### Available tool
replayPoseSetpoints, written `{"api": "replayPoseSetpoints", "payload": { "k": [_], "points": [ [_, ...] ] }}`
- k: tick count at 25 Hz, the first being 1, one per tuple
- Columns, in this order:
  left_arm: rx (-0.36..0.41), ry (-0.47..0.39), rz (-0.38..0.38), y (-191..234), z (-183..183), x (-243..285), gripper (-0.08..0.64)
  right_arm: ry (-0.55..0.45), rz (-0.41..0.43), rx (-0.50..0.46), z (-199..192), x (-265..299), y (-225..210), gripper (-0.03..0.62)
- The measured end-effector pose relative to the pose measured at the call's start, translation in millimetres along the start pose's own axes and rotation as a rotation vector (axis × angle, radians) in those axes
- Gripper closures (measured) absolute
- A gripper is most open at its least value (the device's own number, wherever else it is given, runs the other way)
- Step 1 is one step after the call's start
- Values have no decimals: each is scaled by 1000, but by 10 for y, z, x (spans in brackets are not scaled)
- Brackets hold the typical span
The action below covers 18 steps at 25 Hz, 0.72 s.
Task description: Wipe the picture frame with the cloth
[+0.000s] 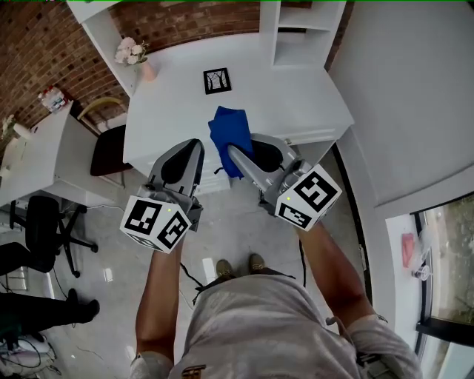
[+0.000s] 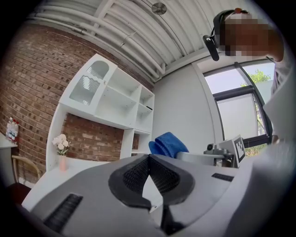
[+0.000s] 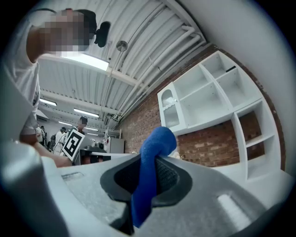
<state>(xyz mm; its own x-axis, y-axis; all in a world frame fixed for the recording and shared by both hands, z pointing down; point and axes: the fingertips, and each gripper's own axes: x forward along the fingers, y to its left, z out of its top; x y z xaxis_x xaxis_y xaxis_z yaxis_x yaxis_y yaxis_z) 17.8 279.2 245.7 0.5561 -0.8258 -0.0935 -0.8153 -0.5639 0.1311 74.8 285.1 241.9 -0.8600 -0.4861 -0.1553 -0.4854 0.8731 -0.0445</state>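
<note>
A small black picture frame (image 1: 217, 81) stands on the white desk (image 1: 296, 104), well beyond both grippers. My right gripper (image 1: 238, 152) is shut on a blue cloth (image 1: 228, 133), which bunches above its jaws and hangs down between them in the right gripper view (image 3: 149, 176). My left gripper (image 1: 194, 146) is shut and holds nothing; its pads meet in the left gripper view (image 2: 148, 159). The blue cloth (image 2: 167, 144) shows just right of the left jaws. Both grippers hover in front of the desk's near edge, side by side.
A pink vase with flowers (image 1: 136, 58) stands at the desk's back left. White shelving (image 1: 304, 29) rises at the desk's back. A wooden chair (image 1: 104, 141) and an office chair (image 1: 44, 229) stand to the left. A brick wall (image 1: 185, 22) lies behind.
</note>
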Motion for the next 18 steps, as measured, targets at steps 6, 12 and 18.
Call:
{"api": "replayPoseSetpoints", "payload": {
  "k": [6,12,18],
  "points": [
    [3,1,35,-21,-41,122,560,7,4,12,-28,-148,-200,545],
    [10,-12,81,-14,-50,235,560,5,9,12,-33,-309,-437,545],
    [12,12,99,16,-113,368,560,10,11,24,-69,-328,-613,545]
  ]
}}
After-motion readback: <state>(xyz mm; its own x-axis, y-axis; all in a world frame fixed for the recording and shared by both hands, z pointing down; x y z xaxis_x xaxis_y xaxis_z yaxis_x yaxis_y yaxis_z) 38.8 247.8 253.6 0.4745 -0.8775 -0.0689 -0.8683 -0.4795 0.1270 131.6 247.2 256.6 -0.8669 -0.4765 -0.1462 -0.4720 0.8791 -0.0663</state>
